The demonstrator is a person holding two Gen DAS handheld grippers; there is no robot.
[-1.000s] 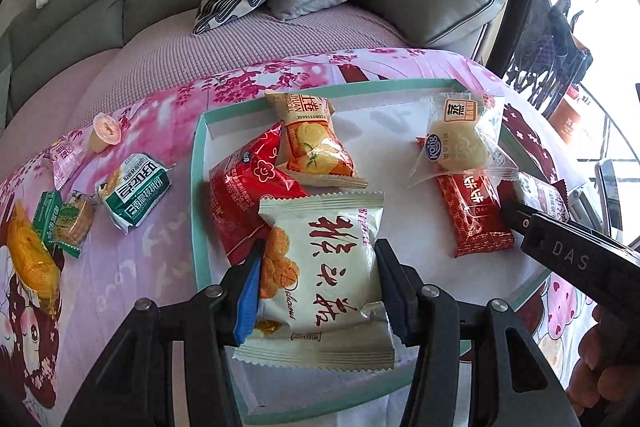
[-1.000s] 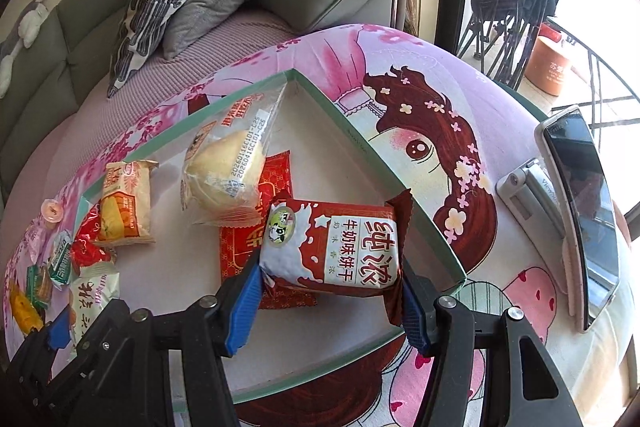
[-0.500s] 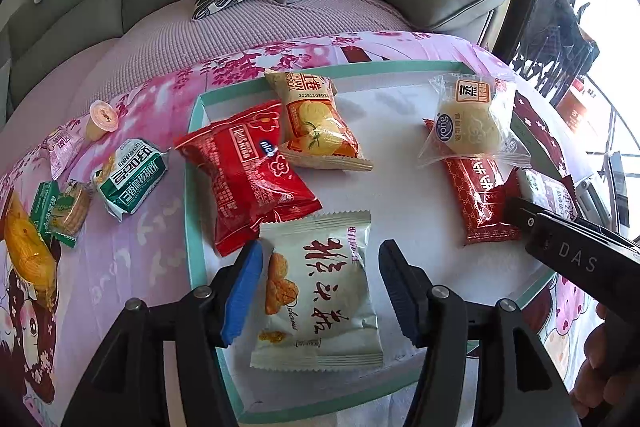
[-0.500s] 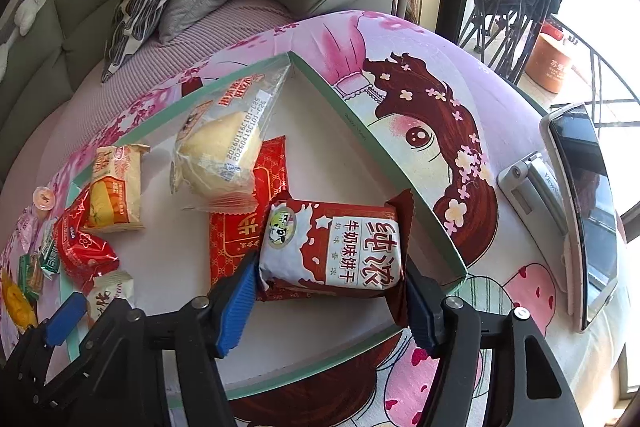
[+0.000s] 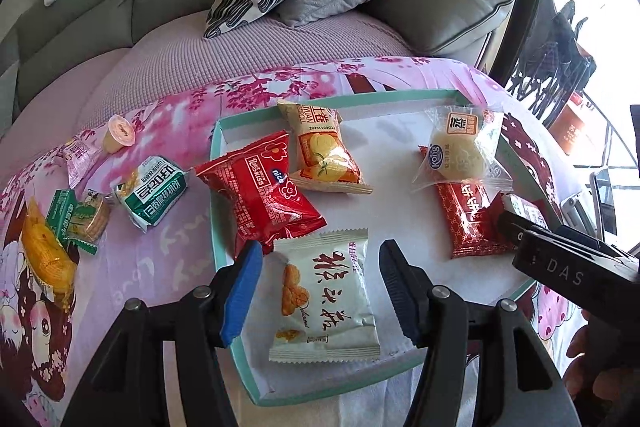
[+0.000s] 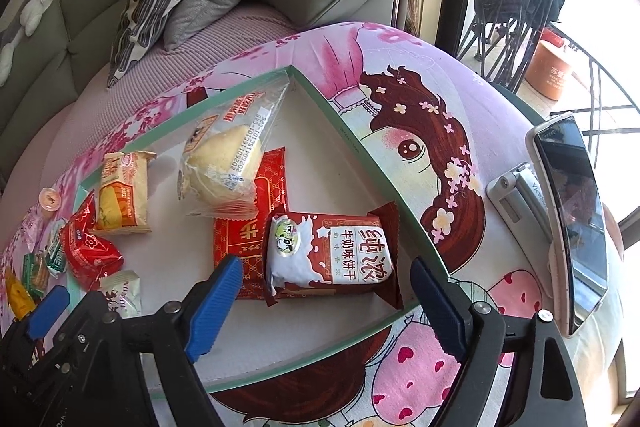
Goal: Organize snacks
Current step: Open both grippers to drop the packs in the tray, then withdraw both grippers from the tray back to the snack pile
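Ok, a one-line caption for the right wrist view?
Right claw opening around a milk biscuit packet lying in the green-rimmed tray.

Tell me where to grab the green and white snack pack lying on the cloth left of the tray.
Probably across the puffy middle of the green and white pack, coming down from above with the left gripper. It lies flat and slanted on the cloth, so turn the fingers to span its narrow width. The crimped ends look too thin to hold well.
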